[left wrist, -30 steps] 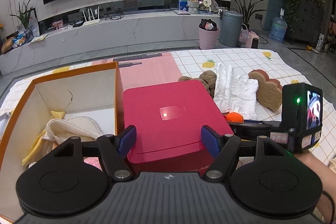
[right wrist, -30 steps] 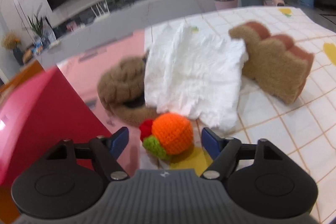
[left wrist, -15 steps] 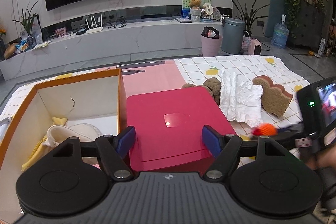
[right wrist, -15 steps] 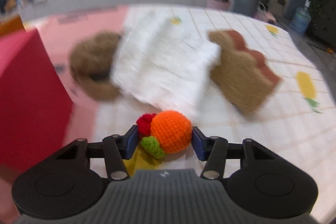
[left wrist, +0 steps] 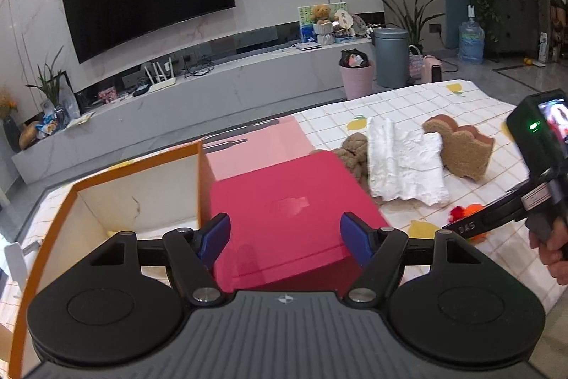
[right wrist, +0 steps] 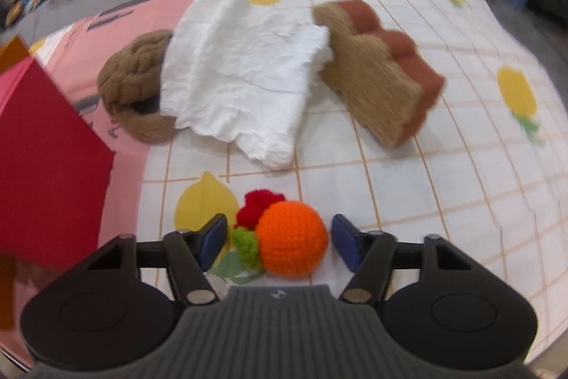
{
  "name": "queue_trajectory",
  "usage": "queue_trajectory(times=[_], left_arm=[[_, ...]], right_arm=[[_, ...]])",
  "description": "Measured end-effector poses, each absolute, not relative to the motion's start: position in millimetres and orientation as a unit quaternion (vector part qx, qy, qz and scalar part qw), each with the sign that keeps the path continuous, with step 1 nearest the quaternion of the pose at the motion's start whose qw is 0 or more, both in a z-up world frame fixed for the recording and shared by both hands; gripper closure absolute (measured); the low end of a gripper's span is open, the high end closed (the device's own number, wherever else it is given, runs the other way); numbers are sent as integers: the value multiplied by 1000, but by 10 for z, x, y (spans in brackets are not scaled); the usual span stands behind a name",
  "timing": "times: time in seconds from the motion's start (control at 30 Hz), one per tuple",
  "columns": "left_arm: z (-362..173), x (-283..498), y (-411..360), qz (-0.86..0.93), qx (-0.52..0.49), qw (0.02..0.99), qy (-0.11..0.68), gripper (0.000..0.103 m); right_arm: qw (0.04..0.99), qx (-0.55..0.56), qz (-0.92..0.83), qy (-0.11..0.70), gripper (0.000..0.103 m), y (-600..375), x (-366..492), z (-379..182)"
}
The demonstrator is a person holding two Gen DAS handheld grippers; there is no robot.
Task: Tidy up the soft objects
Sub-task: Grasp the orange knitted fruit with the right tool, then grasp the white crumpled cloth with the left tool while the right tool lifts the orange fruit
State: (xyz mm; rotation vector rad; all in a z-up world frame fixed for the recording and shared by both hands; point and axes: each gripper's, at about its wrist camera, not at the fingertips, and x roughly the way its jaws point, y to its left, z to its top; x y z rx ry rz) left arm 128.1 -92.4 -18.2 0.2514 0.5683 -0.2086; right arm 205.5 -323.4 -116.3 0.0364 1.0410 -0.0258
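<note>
- Currently, the crocheted orange point(right wrist: 291, 240) is framed between the right gripper point(right wrist: 279, 241) pads, just above the lemon-print cloth point(right wrist: 443, 173); whether the pads touch it cannot be told, as slight gaps show on both sides.
- The left gripper point(left wrist: 284, 238) is held with jaws spread and nothing between them, over the red box point(left wrist: 284, 208).
- An orange-edged box point(left wrist: 135, 194) is seen open, left of the red one.
- Beyond the orange, a white cloth point(right wrist: 241, 73) is draped partly over a brown knit point(right wrist: 136, 84), with a toast plush point(right wrist: 383, 73) beside it.
</note>
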Motion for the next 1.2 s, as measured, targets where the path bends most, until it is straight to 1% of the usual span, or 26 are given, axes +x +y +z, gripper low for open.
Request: queue_trajectory(times=[0.13,0.27,0.37,0.47,0.57,0.6,0.7,0.83,1.0,1.2], left_arm=[[-178,1244,-991,-131,123,945,273,20],[-178,1228,-1018,-163,108,948,252,20],[-157,1247,-1136,-194,122,939,256,20],[-139,1312,-1324,-218,119,926,285,20],[-169,1463,-1610,-225,111,901,353,20],[-173,1483,-1719,-224,119,900,355,17],[-184,1598,-2079,-230,170,885,367,17],[-251,1828,-2433,-224,189,879,377,17],[-587,2182,-2672,-223,188,844,450,16],[-867,2496,-2869,-167,225,843,459,16]], right_arm=[[869,43,-5,493,53,-3284,2043,-1078],[890,58,-26,451,53,-3412,1994,-785],[900,85,-15,427,53,-3568,1946,-588],[900,94,-7,425,53,-3744,1937,-524],[895,114,-31,429,53,-3951,1905,-531],[894,122,-37,429,53,-4022,1879,-531],[894,129,-36,428,53,-4146,1830,-515],[896,155,-29,414,53,-4299,1754,-439],[901,182,-23,393,53,-4479,1664,-362],[899,205,-30,386,53,-4595,1645,-362]])
